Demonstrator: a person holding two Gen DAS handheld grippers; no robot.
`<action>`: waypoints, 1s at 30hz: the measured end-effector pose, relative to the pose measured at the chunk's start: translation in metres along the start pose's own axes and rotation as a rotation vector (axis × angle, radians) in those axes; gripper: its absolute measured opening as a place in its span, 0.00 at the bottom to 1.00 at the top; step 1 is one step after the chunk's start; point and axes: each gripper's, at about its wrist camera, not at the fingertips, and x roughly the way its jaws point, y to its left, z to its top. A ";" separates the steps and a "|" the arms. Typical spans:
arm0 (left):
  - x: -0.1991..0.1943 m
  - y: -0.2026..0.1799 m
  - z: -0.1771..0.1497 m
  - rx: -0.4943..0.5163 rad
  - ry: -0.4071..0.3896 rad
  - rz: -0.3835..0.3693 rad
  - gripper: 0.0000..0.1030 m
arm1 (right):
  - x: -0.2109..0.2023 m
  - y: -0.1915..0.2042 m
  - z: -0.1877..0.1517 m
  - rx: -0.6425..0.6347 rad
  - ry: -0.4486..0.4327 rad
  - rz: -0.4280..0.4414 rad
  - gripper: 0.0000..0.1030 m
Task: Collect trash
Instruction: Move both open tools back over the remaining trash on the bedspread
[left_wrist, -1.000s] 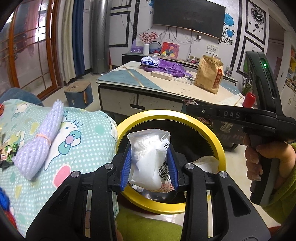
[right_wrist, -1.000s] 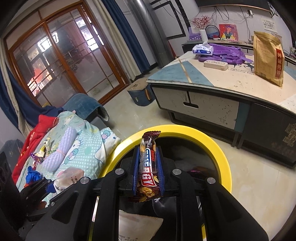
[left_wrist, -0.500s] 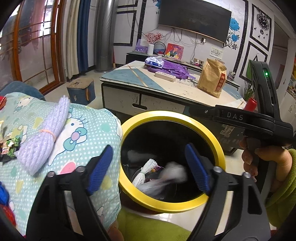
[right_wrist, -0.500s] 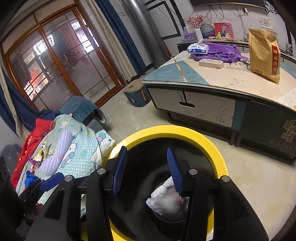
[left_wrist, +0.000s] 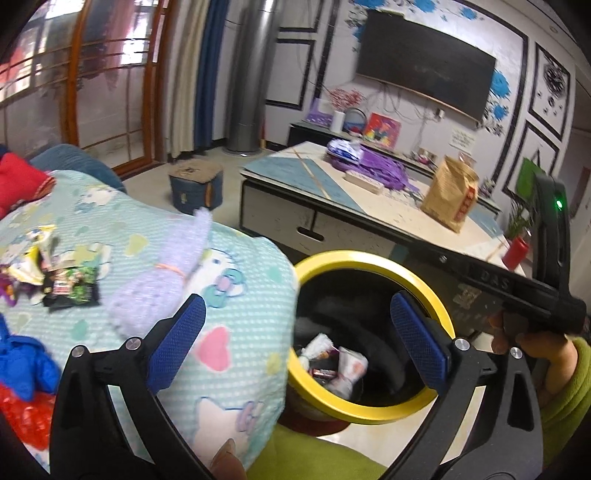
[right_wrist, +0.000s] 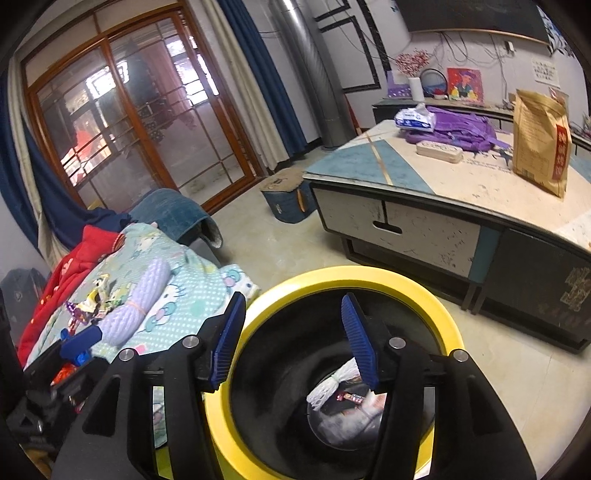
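Trash is lying in two places: some is sitting at the bottom of the yellow-rimmed bin (left_wrist: 373, 413), in the lower middle of both views, where a white net wad (right_wrist: 334, 384), a snack bar wrapper (right_wrist: 349, 397) and a crumpled white packet (left_wrist: 349, 369) are resting together; more is waiting as a small heap of foil wrappers (left_wrist: 55, 273) at the left edge of the left wrist view, on the cartoon-print blanket (left_wrist: 229, 332).

Those loose wrappers are looking light, thin and crinkly, likely slippery where the foil is smooth, so they will probably be folding and sliding rather than resisting. A pinch across a bunched or folded part, not a flat face, is looking like the surest hold. A lilac foam net roll (left_wrist: 162, 280) is lying just beside the heap, bound by a thin band; it is looking soft and springy, best taken across its middle.

The left gripper (left_wrist: 295, 343) is hanging over the blanket's edge and the bin's rim with its blue pads spread wide and nothing between them, having just been opening. The right gripper (right_wrist: 293, 341) is hovering above the bin mouth, its jaws having just been parting too, standing apart and empty. A hand in a green sleeve (left_wrist: 535, 354) is holding it at the right of the left wrist view.

A low table (right_wrist: 461, 192) carrying a brown paper bag (right_wrist: 541, 144) is standing beyond the bin.
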 end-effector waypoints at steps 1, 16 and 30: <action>-0.003 0.004 0.001 -0.009 -0.008 0.010 0.89 | -0.001 0.004 0.000 -0.008 -0.001 0.005 0.52; -0.055 0.057 0.013 -0.114 -0.122 0.155 0.89 | -0.016 0.056 0.000 -0.097 -0.013 0.063 0.54; -0.095 0.097 0.016 -0.165 -0.202 0.250 0.89 | -0.024 0.120 -0.010 -0.199 -0.016 0.167 0.56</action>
